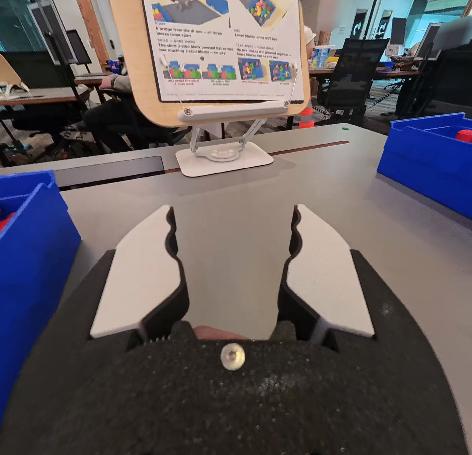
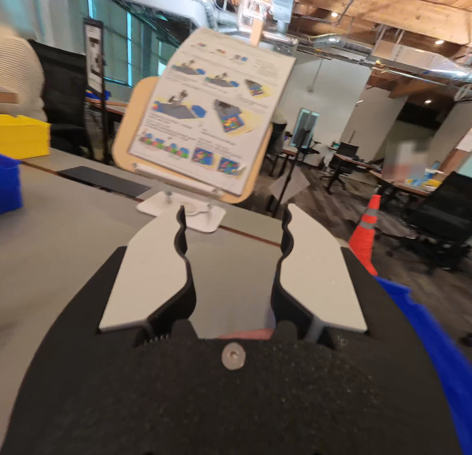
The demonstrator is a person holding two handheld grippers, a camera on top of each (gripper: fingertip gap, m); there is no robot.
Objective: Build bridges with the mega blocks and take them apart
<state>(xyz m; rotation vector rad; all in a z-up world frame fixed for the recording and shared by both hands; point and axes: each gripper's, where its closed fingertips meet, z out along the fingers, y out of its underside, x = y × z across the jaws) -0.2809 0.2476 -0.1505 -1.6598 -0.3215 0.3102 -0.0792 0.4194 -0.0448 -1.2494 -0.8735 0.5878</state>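
progress: nothing built, as far as shown. no bridge standing on the grey table (image 1: pixel 255 200), no block between either pair of fingers. everything left to do, by the look of it: fetch blocks from a bin, press a bridge together, pull it apart again.

left gripper (image 1: pixel 233 234) spread wide, grasping nothing, hovering over bare table. right gripper (image 2: pixel 233 228) likewise spread and empty, tilted up toward the instruction sheet; view blurred, so small detail lost.

mega blocks only glimpsed inside bins: a red block (image 1: pixel 463 135) in the blue bin at right (image 1: pixel 424 161), a sliver of red (image 1: pixel 5 220) in the blue bin at left (image 1: pixel 38 238). full contents hidden by the walls, so no proper block count possible.

counted:
- two grippers, both unclenched.
- two blue bins on the table in the left wrist view, well apart, one at each side; blue edges at both sides of the right wrist view too.
- one yellow bin (image 2: pixel 23 136) on a farther table.
- one instruction sheet (image 1: pixel 224 41) on one wooden stand (image 1: pixel 224 159) at the table's far edge.
- one small green piece (image 1: pixel 345 128) near the far right corner, too small to identify.
- one orange cone (image 2: pixel 365 230) on the floor.
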